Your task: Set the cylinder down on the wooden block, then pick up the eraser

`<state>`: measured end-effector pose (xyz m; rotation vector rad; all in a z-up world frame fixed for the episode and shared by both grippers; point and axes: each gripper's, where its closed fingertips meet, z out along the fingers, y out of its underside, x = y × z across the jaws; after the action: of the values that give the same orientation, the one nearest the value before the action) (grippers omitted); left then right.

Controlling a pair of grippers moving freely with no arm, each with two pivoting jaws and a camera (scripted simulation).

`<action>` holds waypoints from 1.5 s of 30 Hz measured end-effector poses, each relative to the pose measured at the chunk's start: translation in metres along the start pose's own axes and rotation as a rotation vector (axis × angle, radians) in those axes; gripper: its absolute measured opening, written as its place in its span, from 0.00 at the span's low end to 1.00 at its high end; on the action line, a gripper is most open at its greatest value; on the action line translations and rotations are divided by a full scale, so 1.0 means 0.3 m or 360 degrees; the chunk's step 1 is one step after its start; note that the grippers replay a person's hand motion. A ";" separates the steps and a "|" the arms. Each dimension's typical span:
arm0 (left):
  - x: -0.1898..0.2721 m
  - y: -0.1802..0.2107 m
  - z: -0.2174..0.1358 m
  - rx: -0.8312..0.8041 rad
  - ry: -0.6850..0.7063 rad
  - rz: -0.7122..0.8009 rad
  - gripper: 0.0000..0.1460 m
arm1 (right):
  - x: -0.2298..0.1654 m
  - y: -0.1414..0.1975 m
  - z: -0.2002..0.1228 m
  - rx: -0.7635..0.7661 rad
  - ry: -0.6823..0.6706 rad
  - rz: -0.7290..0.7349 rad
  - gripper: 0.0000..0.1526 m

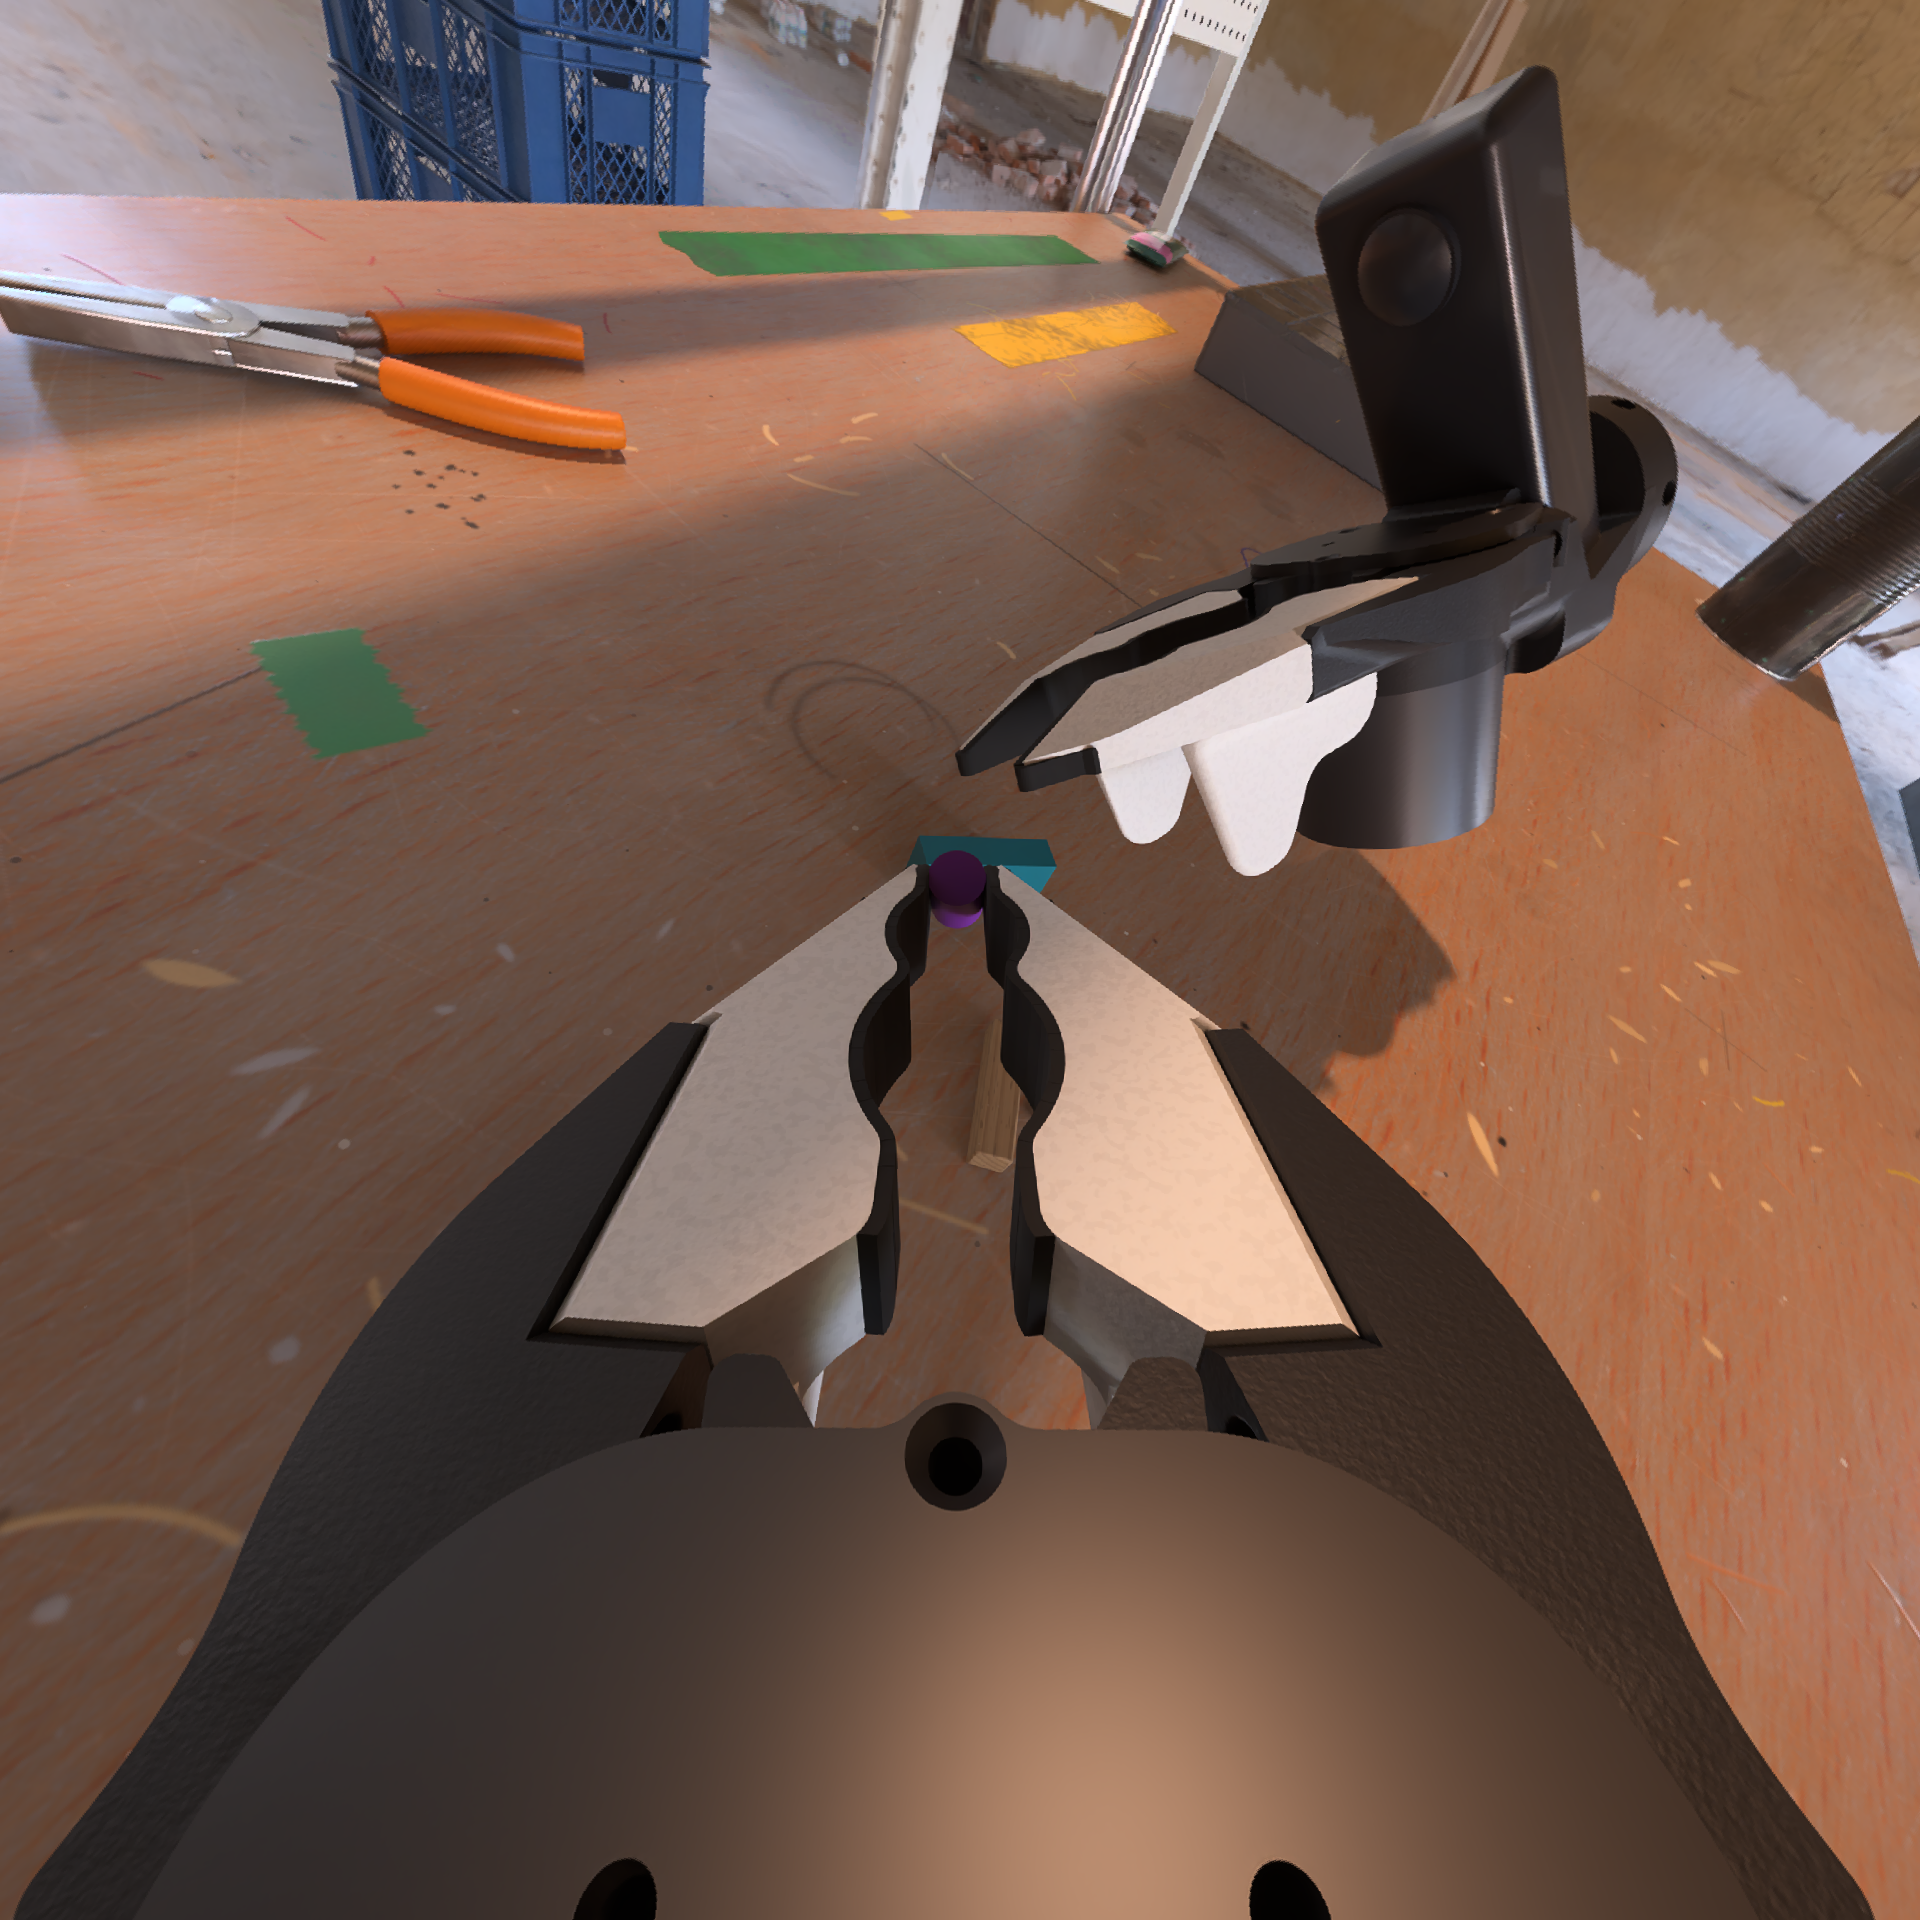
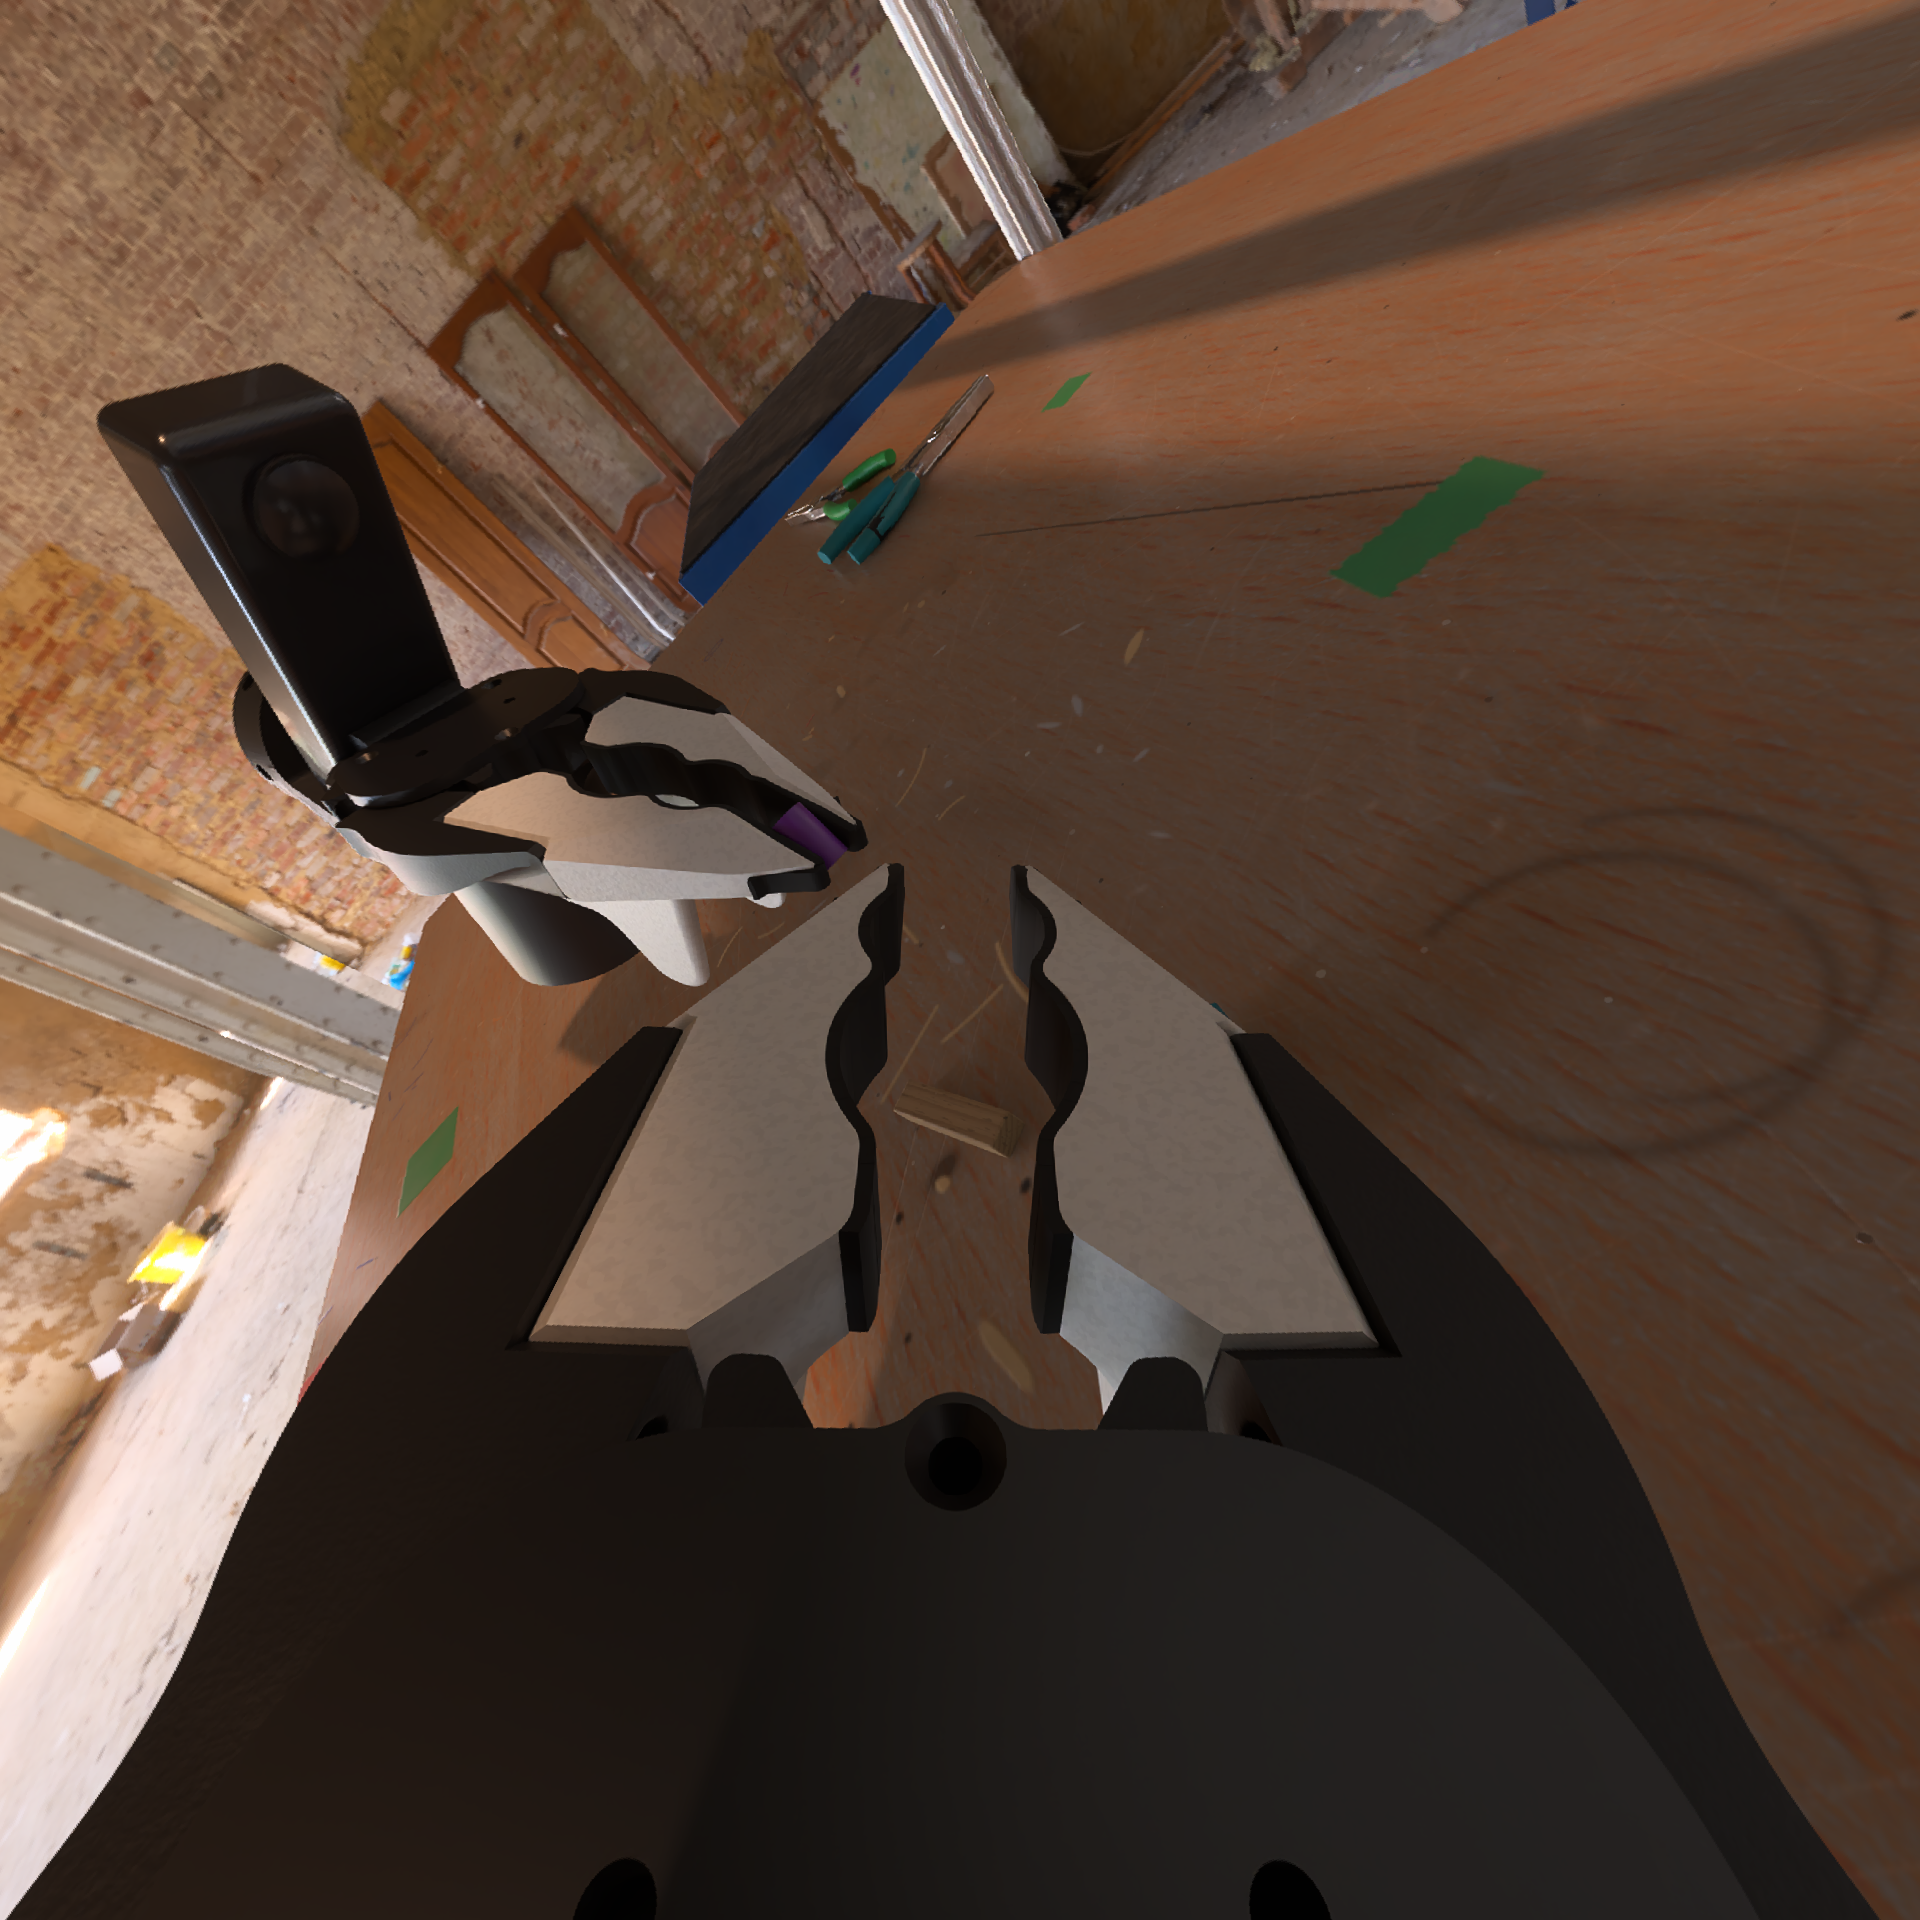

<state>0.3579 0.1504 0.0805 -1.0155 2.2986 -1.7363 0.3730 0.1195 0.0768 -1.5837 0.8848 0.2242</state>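
Observation:
My left gripper (image 1: 956, 896) is shut on a small purple cylinder (image 1: 956, 878) and holds it at the fingertips above the table. The wooden block (image 1: 992, 1101) lies on the table below, between the left fingers. In the right wrist view the wooden block (image 2: 954, 1120) lies between my open, empty right gripper's (image 2: 956, 883) fingers. The left gripper (image 2: 831, 854) with the cylinder (image 2: 800, 826) hovers just left of the right fingertips. The right gripper (image 1: 1003, 767) also shows in the left wrist view, right of the cylinder. A small eraser (image 1: 1155, 247) lies at the table's far edge.
A teal block (image 1: 1023, 857) lies just behind the cylinder. Orange-handled pliers (image 1: 457, 374) lie far left. Blue crates (image 1: 520, 94) stand beyond the table. A dark block (image 1: 1273, 353) and a threaded rod (image 1: 1829, 582) are at the right. Green-handled pliers (image 2: 873, 499) and a dark slab (image 2: 800, 436) lie far off.

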 end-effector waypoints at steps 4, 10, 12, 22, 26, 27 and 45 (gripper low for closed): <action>0.002 0.002 0.001 -0.0005 0.0004 0.0000 0.06 | -0.003 -0.001 0.000 0.0002 -0.0005 -0.0004 0.13; 0.002 0.004 0.002 -0.0009 0.0005 -0.0002 0.06 | -0.006 -0.008 -0.002 0.0019 -0.0005 -0.0017 0.13; 0.003 0.005 0.002 -0.0013 0.0008 -0.0004 0.06 | -0.007 -0.008 -0.002 0.0020 -0.0008 -0.0016 0.13; 0.019 0.058 0.026 -0.0154 0.0021 0.0053 0.06 | -0.009 -0.011 -0.003 0.0024 -0.0007 -0.0029 0.13; 0.056 0.129 0.053 -0.0351 0.0059 0.0198 0.06 | -0.001 -0.018 -0.011 0.0043 0.0012 -0.0027 0.12; 0.065 0.144 0.058 -0.0390 0.0069 0.0235 0.06 | 0.000 -0.020 -0.013 0.0047 0.0015 -0.0027 0.12; 0.076 0.198 0.074 -0.0532 0.0049 0.0397 0.06 | 0.010 -0.022 -0.019 0.0050 0.0028 -0.0013 0.12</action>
<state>0.3232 0.1276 0.0274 -0.7031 2.6600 -1.3140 0.3774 0.1127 0.0813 -1.5617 0.8913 0.1898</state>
